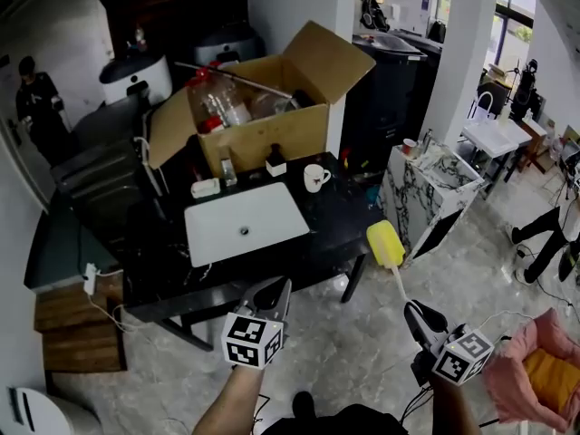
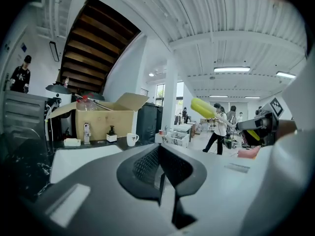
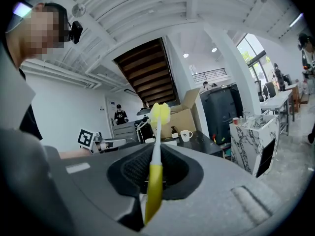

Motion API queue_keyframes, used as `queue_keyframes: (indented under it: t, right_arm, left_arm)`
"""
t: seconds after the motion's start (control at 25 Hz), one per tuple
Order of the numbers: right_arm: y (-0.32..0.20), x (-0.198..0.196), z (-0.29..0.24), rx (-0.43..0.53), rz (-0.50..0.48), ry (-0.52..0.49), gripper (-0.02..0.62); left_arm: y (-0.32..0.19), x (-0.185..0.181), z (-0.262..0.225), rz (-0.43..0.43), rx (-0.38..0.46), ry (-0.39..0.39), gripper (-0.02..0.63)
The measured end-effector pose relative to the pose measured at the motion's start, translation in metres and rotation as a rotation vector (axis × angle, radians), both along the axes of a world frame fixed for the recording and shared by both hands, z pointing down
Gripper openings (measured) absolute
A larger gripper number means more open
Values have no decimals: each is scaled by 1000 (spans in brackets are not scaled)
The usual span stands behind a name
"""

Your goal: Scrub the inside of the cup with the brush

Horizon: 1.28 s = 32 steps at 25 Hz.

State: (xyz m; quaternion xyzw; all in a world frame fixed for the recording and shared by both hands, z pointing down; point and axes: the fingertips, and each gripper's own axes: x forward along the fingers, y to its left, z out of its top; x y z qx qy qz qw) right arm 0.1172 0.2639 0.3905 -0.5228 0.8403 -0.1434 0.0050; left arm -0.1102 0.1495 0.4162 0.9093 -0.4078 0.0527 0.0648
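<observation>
A white cup point(image 1: 315, 178) stands on the dark counter beside the white sink point(image 1: 245, 222); it also shows small in the left gripper view point(image 2: 132, 139) and the right gripper view point(image 3: 185, 135). My right gripper point(image 1: 419, 320) is shut on the yellow handle of a brush point(image 3: 152, 181), whose yellow sponge head point(image 1: 385, 244) sticks out ahead of it, short of the counter. My left gripper point(image 1: 275, 294) is shut with nothing between its fingers, held in front of the counter's near edge. Both grippers are well away from the cup.
An open cardboard box point(image 1: 263, 107) full of bottles stands behind the sink, with a small bottle point(image 1: 275, 161) and a soap dish point(image 1: 206, 188) in front of it. A marbled cabinet point(image 1: 426, 193) stands right of the counter. A person point(image 1: 36, 102) is at the far left.
</observation>
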Motion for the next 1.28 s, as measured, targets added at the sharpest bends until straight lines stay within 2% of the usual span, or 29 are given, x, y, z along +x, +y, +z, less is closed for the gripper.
queue_keyframes:
  t: [0.32,0.64,1.04,1.28]
  right_arm:
    - [-34,-8,-1,-10,-14,23,43]
    - [-92,1,6,-14,-58,-11,43]
    - [-187,56,15,-31,-86,-50,43]
    - [-233,88,17,-35,-130,-82,43]
  left_arm:
    - [-29,-16,2,-19,-5,32,20]
    - [-74,-4,5,-34,-18,2,20]
    - [-157,57,9,-33,-55,-43,20]
    - [-200,89,7,-66,-67,-65,20]
